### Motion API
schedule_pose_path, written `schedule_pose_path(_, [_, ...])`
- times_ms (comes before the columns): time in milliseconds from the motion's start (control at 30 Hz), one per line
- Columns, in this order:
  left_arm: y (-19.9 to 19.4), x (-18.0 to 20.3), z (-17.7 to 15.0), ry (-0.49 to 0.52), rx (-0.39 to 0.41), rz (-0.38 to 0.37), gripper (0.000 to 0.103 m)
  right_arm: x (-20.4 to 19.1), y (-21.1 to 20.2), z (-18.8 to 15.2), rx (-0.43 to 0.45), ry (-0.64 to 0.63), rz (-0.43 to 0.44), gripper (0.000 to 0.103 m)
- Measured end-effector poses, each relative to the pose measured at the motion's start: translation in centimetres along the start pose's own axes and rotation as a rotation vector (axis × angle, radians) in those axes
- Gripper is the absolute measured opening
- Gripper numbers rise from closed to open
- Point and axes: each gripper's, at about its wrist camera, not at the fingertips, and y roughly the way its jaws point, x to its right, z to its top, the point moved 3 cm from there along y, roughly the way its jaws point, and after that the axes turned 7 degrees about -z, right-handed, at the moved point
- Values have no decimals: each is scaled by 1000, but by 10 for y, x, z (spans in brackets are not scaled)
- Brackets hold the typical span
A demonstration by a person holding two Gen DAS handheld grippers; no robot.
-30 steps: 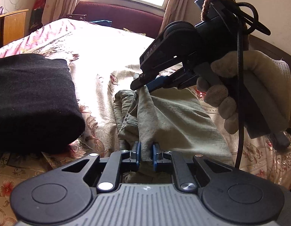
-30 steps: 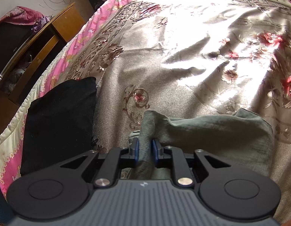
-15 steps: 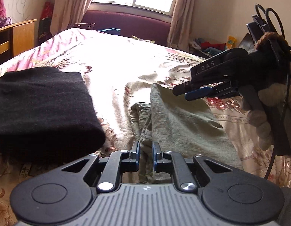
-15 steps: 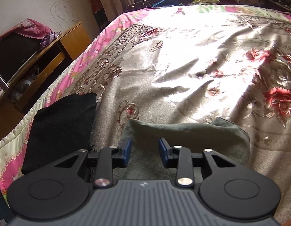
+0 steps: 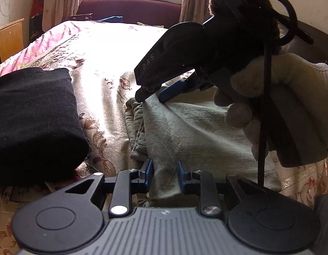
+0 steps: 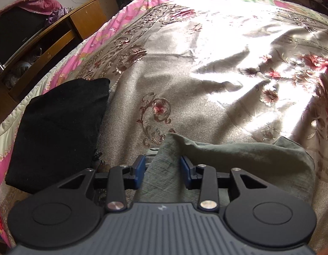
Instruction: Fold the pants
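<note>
While the folded olive pants (image 5: 191, 127) lie on the bed (image 6: 185, 63) just right of a black folded garment (image 5: 34, 123), the left claw (image 5: 165, 173) and right claw (image 6: 163, 171) are both opening, pants fabric loose between their pads.

My bed (image 6: 206, 68): floral satin bedspread, pink-bordered. On it: grey-green pants (image 5: 195, 127), folded, under my tongs; black folded cloth (image 5: 32, 123) just beside them, apart.
</note>
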Motion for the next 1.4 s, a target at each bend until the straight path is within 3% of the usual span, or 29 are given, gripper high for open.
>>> schedule_pose_path(133, [6, 8, -2, 50, -24, 5, 38, -2, -3, -8, 2, -89, -62, 39])
schedule_pose_path(200, [0, 8, -2, 57, -12, 3, 30, 5, 0, -9, -25, -39, -13, 23])
schedule_pose_path(233, [-3, 7, -2, 50, -5, 4, 26, 9, -1, -8, -36, 1, 17, 9])
schedule_pose_path(267, [-6, 5, -3, 35, 4, 0, 25, 11, -5, -6, -32, 27, 39, 6])
schedule_pose_path(467, [-29, -1, 0, -20, 78, -10, 23, -2, -36, 5, 50, 27, 118, 5])
schedule_pose_path(600, [-32, -14, 6, -55, 88, -5, 23, -8, -24, 11, 60, 51, 115, 5])
schedule_pose_path(667, [-28, -19, 2, -86, 60, -16, 23, -18, -16, 6, 54, 3, 99, 5])
schedule_pose_path(767, [-13, -20, -9, -90, -12, 12, 24, -37, 9, -9, -11, -129, 62, 14])
schedule_pose_path(833, [-9, -23, -14, -101, -33, 21, 25, -37, 14, -13, -27, -118, 87, 17])
schedule_pose_path(933, [-12, -29, -16, -111, -42, 25, 29, -20, -13, -8, 20, -29, 166, 24])
schedule_pose_path(1033, [-22, -31, -18, -89, -40, 41, 29, 17, -56, -10, 90, 38, 210, 41])
schedule_pose_path(1167, [-38, -23, -4, -52, 50, 50, 29, 91, -89, -37, 129, 147, 103, 43])
schedule_pose_path(1267, [-27, -6, 13, 22, 73, 34, 29, 137, -78, -61, 69, 269, 51, 46])
schedule_pose_path(1400, [8, 17, 19, 104, -4, 5, 29, 159, -48, -76, 46, 402, 140, 45])
